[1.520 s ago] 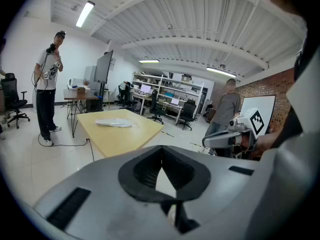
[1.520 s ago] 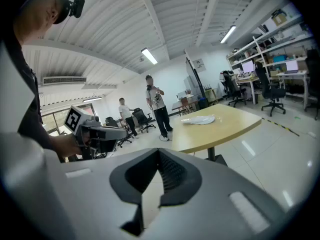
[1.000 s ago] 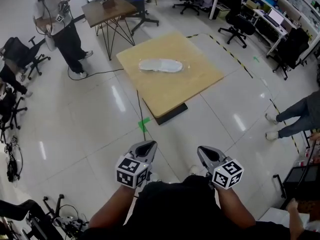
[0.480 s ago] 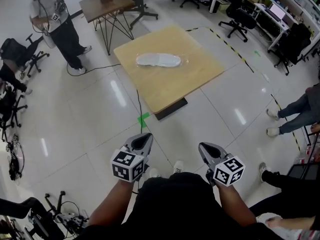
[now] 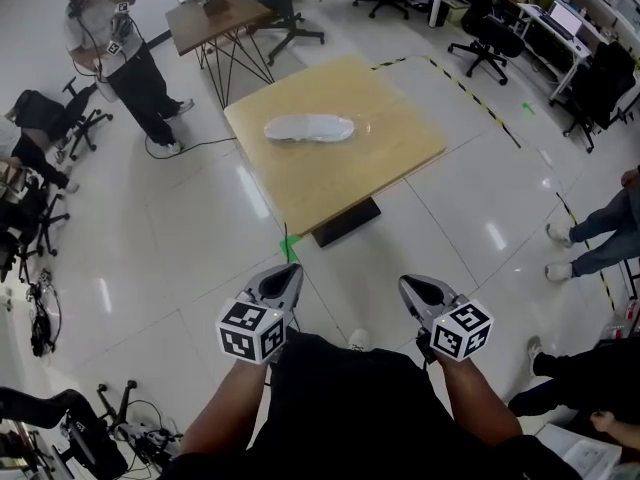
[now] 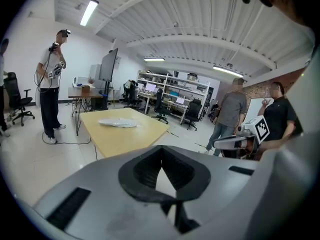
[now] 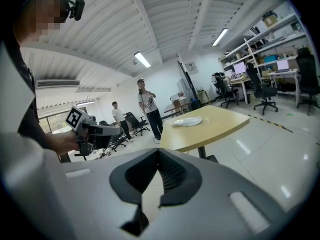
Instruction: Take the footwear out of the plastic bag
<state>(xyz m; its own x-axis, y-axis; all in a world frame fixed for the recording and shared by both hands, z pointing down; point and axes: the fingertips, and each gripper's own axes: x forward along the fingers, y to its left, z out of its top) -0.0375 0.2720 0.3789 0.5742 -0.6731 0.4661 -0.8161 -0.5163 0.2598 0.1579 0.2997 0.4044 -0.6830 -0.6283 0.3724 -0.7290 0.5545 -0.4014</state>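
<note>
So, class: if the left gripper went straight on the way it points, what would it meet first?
Probably the floor, short of the table: the left gripper tilts down, and only floor shows beyond its shut jaws. Depth is unclear; the table's near edge is possible.

Pale grey-white footwear (image 5: pixel 308 128) lies flat, sole-long, inside its clear plastic bag (image 5: pixel 361 125), resting on the far half of the wooden table (image 5: pixel 350 183), toward its left edge.
</note>
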